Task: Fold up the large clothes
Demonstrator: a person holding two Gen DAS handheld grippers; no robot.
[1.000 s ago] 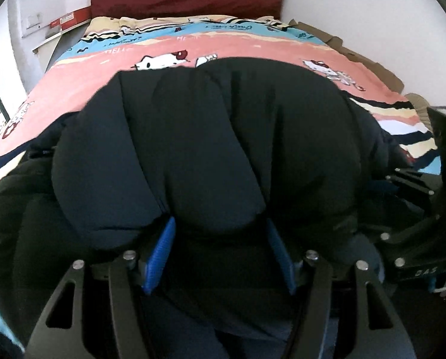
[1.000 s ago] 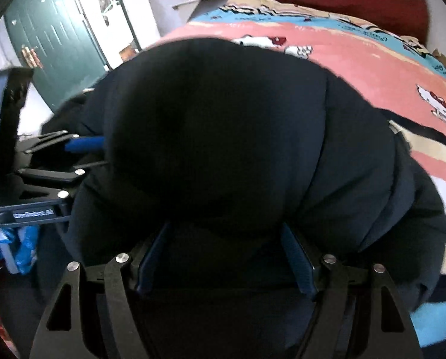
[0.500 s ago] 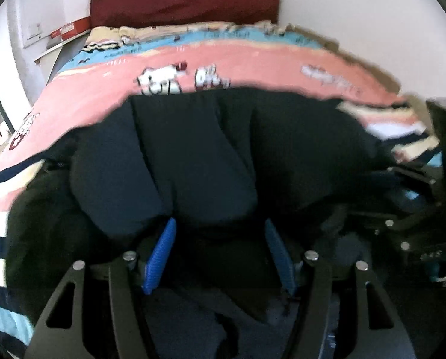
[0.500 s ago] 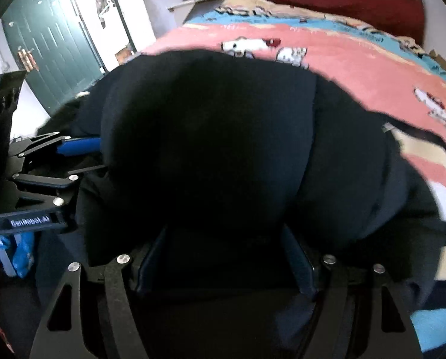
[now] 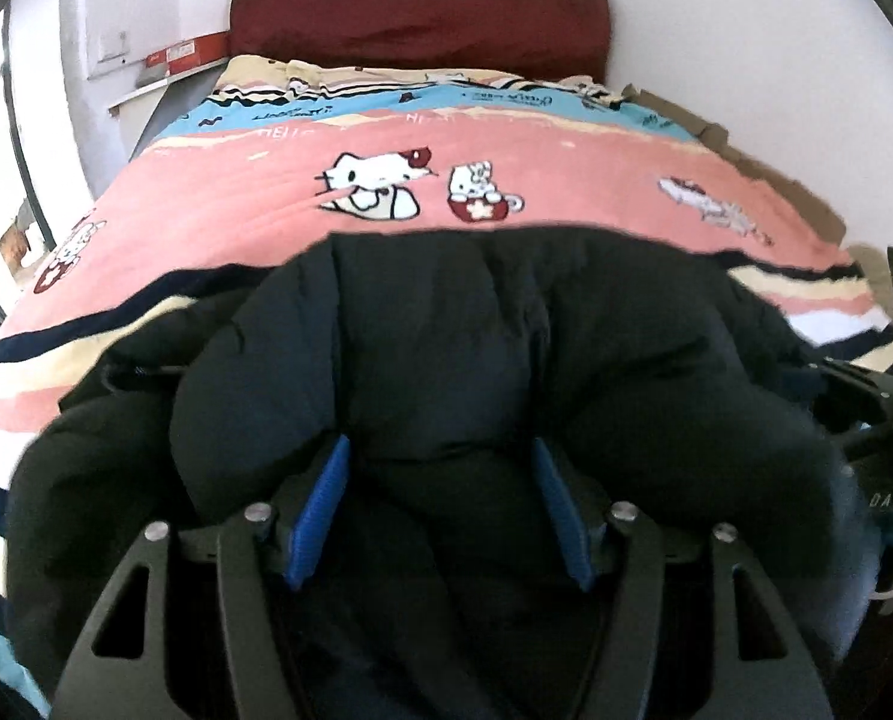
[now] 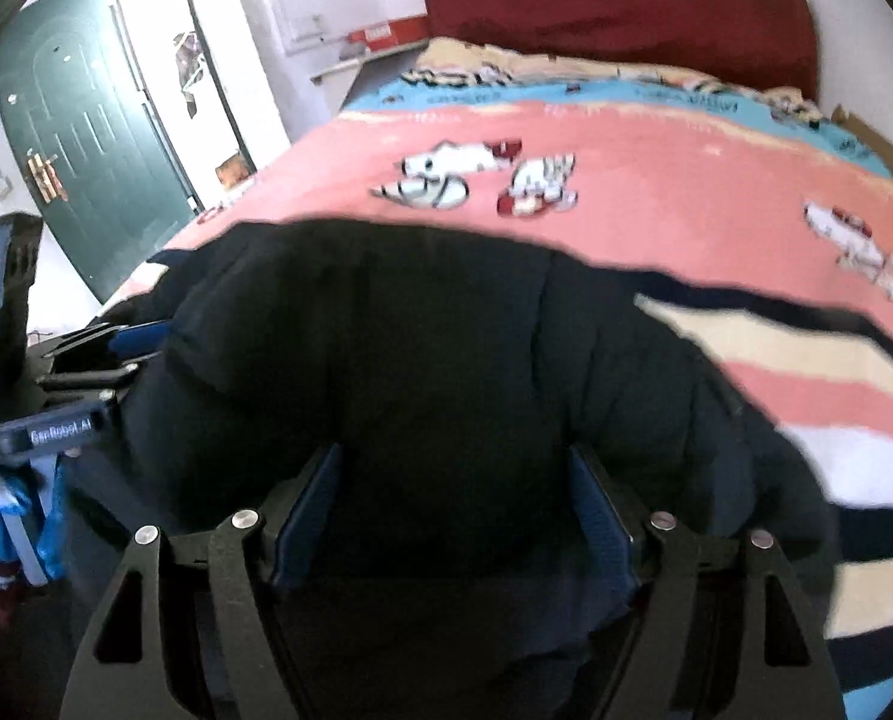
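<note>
A black puffy jacket (image 5: 476, 360) lies bunched at the near end of the bed; it also fills the right wrist view (image 6: 416, 360). My left gripper (image 5: 440, 510) has its blue pads (image 5: 320, 510) pressed on a thick fold of the jacket. My right gripper (image 6: 452, 516) grips another thick fold between its blue pads (image 6: 602, 522). Each gripper shows in the other's view: the right one at the right edge (image 5: 878, 420), the left one at the left edge (image 6: 74, 384). The fingertips are buried in the fabric.
The bed has a pink, blue and cream cartoon-cat cover (image 5: 506, 156) and a dark red headboard (image 5: 416, 12). A white wall runs along the right (image 5: 746, 30). A green door (image 6: 86, 138) and an open doorway are on the left.
The jacket's raised bulk has dropped toward the bed and toward me. More of the pink cover and the headboard now shows. Both grippers keep their hold.
</note>
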